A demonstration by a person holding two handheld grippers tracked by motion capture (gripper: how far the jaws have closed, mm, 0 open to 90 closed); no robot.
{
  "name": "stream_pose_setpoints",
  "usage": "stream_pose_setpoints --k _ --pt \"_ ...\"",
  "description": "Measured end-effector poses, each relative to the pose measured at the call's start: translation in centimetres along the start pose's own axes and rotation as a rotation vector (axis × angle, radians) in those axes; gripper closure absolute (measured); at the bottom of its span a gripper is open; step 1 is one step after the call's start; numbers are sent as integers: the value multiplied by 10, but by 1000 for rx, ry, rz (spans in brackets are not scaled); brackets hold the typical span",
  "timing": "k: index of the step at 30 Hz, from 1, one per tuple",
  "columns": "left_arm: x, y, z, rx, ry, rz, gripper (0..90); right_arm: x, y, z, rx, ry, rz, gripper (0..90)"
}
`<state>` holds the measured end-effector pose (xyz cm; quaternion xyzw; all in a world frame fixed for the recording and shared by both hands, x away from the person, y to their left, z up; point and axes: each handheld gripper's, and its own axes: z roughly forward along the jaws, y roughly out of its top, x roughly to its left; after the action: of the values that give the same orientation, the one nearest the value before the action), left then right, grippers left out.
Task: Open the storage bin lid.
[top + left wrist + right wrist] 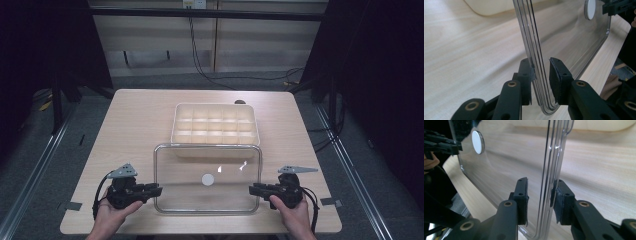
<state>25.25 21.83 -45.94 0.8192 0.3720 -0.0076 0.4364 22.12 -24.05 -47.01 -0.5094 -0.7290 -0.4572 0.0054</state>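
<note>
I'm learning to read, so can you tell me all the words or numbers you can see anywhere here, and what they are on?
There are no words or numbers to read.
The clear lid has a round white sticker, and it is blank.
The cream divided box carries no label.
Two small tags on the far wall are too small and blurred to read.

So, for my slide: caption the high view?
Two grippers hold a clear plastic lid before a cream compartment tray.
</note>
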Motion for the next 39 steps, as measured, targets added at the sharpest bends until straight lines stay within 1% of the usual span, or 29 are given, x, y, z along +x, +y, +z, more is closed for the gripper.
stream_pose_setpoints --k 1,2,5,6,7,10,12,13,14,17,18,21,22,23,24,25,26,28,29,31,32,34,37,39 --pt "0 -2 3 17 -3 3 721 -2 -1 1 6 -5 3 670" --pt "0 -3 4 23 -3 4 720 -3 -1 1 7 -7 4 670" --pt "0 -3 6 32 1 10 721 -4 -2 2 7 -11 7 668" --pt "0 -3 7 31 -2 -1 718 -4 -2 2 6 -11 8 668" --pt "1 -3 8 38 -9 0 712 -4 -2 2 4 -14 6 668" --pt "1 -2 9 39 -2 4 703 -6 -4 4 9 -13 14 661" --pt "2 -3 10 45 -6 0 691 -6 -4 5 10 -18 12 653" --pt "2 -3 12 45 -2 -8 691 -6 -4 5 10 -18 12 653" --pt "1 -4 13 57 2 2 677 -6 -4 7 19 -29 5 634" --pt "-1 -4 14 57 12 2 665 -7 -4 8 24 -37 4 621" --pt "0 -5 15 60 3 -6 661 -7 -5 9 25 -39 8 617" --pt "2 -5 16 63 -2 -10 660 -7 -4 10 27 -36 11 616" --pt "2 -4 17 67 4 -17 653 -8 -4 11 32 -37 21 608" --pt "2 -4 17 67 4 -17 646 -8 -4 11 32 -37 21 608" --pt "3 -4 18 77 1 -15 646 -9 -5 12 35 -39 21 597" --pt "3 -4 19 80 6 -16 639 -8 -5 13 42 -46 20 586" --pt "4 -4 20 81 2 -21 634 -8 -5 15 47 -51 10 578" --pt "5 -3 22 75 0 -28 633 -8 -3 15 54 -60 10 577" --pt "6 -3 22 86 -5 -21 633 -9 -2 16 58 -65 20 569" --pt "6 -3 23 90 -6 -22 629 -9 -3 16 62 -69 21 563" --pt "5 -3 24 91 -6 -23 616 -9 -4 17 68 -70 21 545" --pt "4 -4 25 104 -12 -15 607 -9 -6 17 74 -75 26 538" --pt "5 -5 28 113 -17 -29 602 -10 -7 18 80 -78 34 523" --pt "6 -5 29 117 -21 -35 601 -10 -7 18 86 -82 31 514"
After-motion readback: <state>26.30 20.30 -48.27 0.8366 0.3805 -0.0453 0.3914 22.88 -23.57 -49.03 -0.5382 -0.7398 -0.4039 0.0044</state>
